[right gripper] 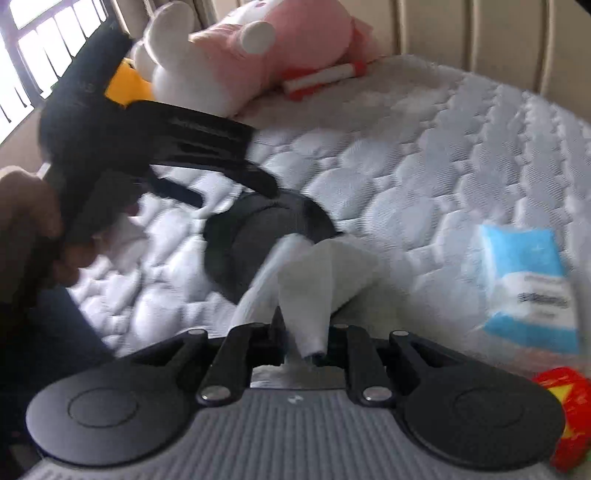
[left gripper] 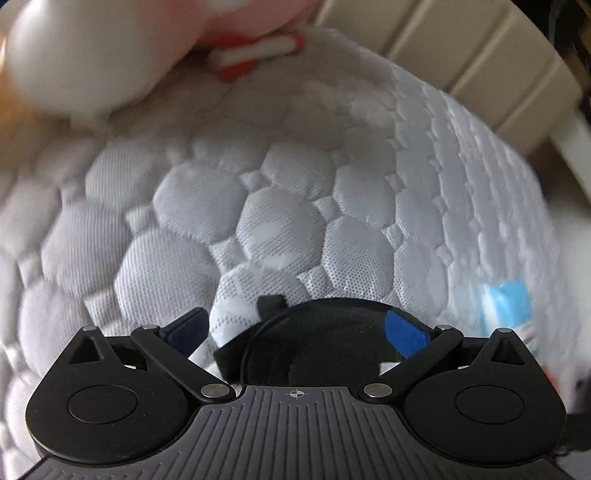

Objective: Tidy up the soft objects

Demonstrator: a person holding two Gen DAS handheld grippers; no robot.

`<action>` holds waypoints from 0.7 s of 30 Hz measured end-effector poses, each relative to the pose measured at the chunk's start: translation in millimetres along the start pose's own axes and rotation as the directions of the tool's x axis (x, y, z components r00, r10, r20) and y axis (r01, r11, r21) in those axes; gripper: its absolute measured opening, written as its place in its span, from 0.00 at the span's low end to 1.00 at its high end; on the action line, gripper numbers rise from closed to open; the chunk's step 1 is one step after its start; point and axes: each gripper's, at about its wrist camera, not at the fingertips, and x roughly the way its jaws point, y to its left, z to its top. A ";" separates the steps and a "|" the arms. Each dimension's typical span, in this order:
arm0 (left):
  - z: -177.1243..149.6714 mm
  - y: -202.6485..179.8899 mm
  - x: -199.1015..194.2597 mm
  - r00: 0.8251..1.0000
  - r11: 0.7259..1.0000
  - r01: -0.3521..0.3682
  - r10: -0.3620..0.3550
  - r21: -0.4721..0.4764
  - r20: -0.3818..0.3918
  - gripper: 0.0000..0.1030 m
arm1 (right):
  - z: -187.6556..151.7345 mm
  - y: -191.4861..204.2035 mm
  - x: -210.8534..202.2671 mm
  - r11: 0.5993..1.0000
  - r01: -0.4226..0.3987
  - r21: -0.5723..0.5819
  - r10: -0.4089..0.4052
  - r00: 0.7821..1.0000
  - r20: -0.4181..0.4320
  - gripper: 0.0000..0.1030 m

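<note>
In the right wrist view, the right tool [right gripper: 301,341] points steeply down at the bed, its jaws drawn nearly together and clenched on a fold of white cloth [right gripper: 317,280]. The cloth fans out from the pinch and lies on the quilted mattress [right gripper: 424,177], where it touches a dark grey fabric item [right gripper: 266,229] with a black band, lying just beyond it.

To the left in that view, a person's hand [right gripper: 33,229] grips the handle of the left tool [right gripper: 236,173], which slants down over the bed with its fingers at the grey item. In the left wrist view the left tool's [left gripper: 295,328] blue pads stand wide apart with the grey fabric item [left gripper: 317,343] between them; whether they press on it cannot be told. A bit of white cloth [left gripper: 236,314] shows by the left pad.

To the right lies one blue-and-white pack [right gripper: 528,284] on the mattress, and one red-and-yellow item [right gripper: 569,413] sits at the near right edge.

Farther back, near the padded headboard [right gripper: 480,29], lie one pink plush toy [right gripper: 295,40], one white plush toy [right gripper: 177,74] touching it, and a yellow plush [right gripper: 129,83] partly hidden behind the left tool. One red-and-white striped piece [right gripper: 325,79] lies just beside the pink toy.
</note>
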 end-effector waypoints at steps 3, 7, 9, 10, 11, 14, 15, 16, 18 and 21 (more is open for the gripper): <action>-3.3 -2.5 18.3 0.993 1.000 0.026 -0.025 0.001 -0.113 1.00 | -3.1 -25.6 7.1 0.995 0.059 0.084 -0.055 0.998 -0.041 0.15; -4.8 -30.2 29.6 0.991 0.980 -0.056 0.078 0.191 -0.111 1.00 | -4.7 -50.7 8.0 0.980 0.155 0.126 -0.147 0.987 -0.071 0.15; -7.7 -41.6 33.1 0.991 0.965 -0.054 0.083 0.258 -0.103 1.00 | -0.7 -57.3 1.2 0.972 0.200 0.126 -0.194 0.979 -0.058 0.15; -9.8 -48.5 33.8 0.993 0.954 -0.032 0.064 0.297 -0.099 1.00 | 2.7 -60.5 -5.8 0.969 0.206 0.138 -0.203 0.979 -0.037 0.15; -12.4 -55.7 33.8 0.994 0.944 0.010 0.026 0.329 -0.106 1.00 | 6.4 -64.1 -13.7 0.966 0.208 0.154 -0.209 0.978 -0.012 0.16; -22.6 -77.8 35.0 0.972 0.904 0.203 -0.139 0.375 -0.190 1.00 | 19.4 -75.1 -41.5 0.956 0.141 0.257 -0.169 0.982 0.088 0.16; -26.0 -83.8 36.3 0.962 0.889 0.242 -0.166 0.389 -0.219 1.00 | 23.5 -76.9 -49.1 0.952 0.102 0.289 -0.143 0.982 0.124 0.16; -30.9 -90.3 37.1 0.955 0.873 0.262 -0.174 0.413 -0.238 1.00 | 28.5 -76.9 -56.4 0.948 0.050 0.313 -0.105 0.981 0.161 0.16; -41.7 -101.4 39.1 0.959 0.840 0.246 -0.141 0.483 -0.244 1.00 | 37.1 -74.3 -61.0 0.945 -0.052 0.323 -0.023 0.974 0.223 0.16; -58.1 -113.9 41.8 0.974 0.770 0.182 -0.056 0.611 -0.221 1.00 | 44.6 -63.3 -46.0 0.944 -0.137 0.300 0.071 0.972 0.222 0.16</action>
